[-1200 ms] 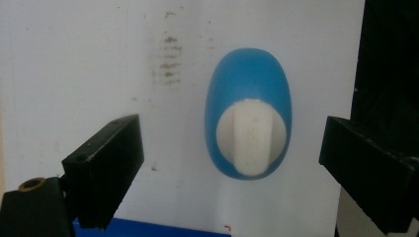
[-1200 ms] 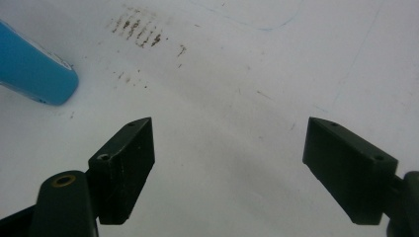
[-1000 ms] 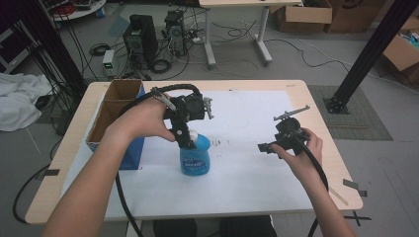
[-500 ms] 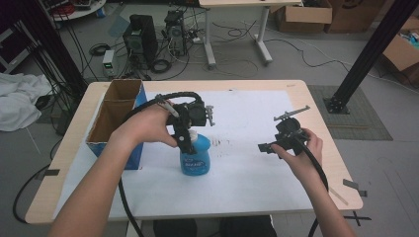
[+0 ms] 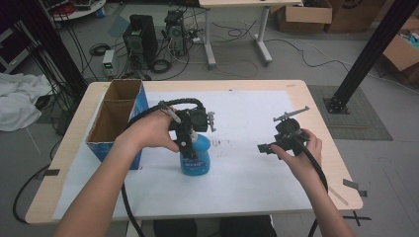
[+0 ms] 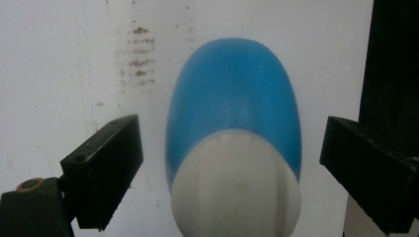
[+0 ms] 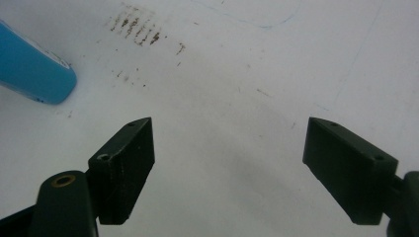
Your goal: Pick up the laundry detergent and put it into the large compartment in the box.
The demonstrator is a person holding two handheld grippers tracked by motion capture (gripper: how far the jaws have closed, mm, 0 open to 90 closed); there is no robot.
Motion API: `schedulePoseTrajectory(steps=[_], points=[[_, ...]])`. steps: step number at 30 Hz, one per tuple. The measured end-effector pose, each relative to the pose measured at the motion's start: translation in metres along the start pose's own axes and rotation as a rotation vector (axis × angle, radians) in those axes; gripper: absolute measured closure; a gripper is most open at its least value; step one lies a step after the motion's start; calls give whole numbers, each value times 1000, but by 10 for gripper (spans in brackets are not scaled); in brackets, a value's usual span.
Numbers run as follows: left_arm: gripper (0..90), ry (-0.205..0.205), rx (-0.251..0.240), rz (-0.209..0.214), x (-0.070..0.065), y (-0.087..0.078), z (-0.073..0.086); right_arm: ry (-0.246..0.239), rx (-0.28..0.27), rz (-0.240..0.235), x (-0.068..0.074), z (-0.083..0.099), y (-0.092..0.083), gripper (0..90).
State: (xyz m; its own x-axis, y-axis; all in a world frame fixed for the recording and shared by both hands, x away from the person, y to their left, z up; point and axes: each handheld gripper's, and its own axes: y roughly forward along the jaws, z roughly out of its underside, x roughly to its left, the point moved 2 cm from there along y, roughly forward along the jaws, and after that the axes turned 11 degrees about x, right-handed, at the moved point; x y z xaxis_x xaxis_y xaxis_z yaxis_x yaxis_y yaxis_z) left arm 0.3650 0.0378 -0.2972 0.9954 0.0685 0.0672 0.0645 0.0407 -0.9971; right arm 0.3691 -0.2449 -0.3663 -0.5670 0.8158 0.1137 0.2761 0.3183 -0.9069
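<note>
The blue bottle (image 6: 232, 118) stands upright on the white sheet (image 5: 257, 173), its white cap (image 6: 236, 185) centred between the left gripper's (image 6: 230, 170) wide-spread jaws, untouched. The right gripper (image 7: 227, 163), jaws also wide, hovers over bare sheet, well apart from the bottle.

Your bench (image 5: 316, 106) is light wood w/ a white sheet (image 5: 257, 177) over most of the top, a few brown smudges (image 5: 221, 143) near the middle. Grey floor (image 5: 237, 69) all round. Behind the bench you've got two dark PC towers (image 5: 141, 37) on the floor w/ tangled cables (image 5: 163, 64), plus a second desk on white legs (image 5: 262, 34). Cardboard boxes (image 5: 304, 12) at back right, black metal strut (image 5: 368, 54) angling down at right, white cloth (image 5: 17, 106) heaped at far left. Light is even, no hard shadows.
</note>
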Motion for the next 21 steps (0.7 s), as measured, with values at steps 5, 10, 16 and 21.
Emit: schedulePoseTrajectory(steps=[5, 10, 16, 21], points=[[101, -4, 10, -3, 0, 2, 1, 7, -5, -2, -1, 0, -1, 199], [109, -2, 26, -6, 0, 4, -1, 5, -4, -2, 0, 0, -1, 199], [124, 5, 29, -10, 0, 5, -4, 5, -4, -4, 1, 0, -1, 199], [153, 1, 32, 1, 1, 6, -4, 5, -6, -1, 0, 1, -2, 199]])
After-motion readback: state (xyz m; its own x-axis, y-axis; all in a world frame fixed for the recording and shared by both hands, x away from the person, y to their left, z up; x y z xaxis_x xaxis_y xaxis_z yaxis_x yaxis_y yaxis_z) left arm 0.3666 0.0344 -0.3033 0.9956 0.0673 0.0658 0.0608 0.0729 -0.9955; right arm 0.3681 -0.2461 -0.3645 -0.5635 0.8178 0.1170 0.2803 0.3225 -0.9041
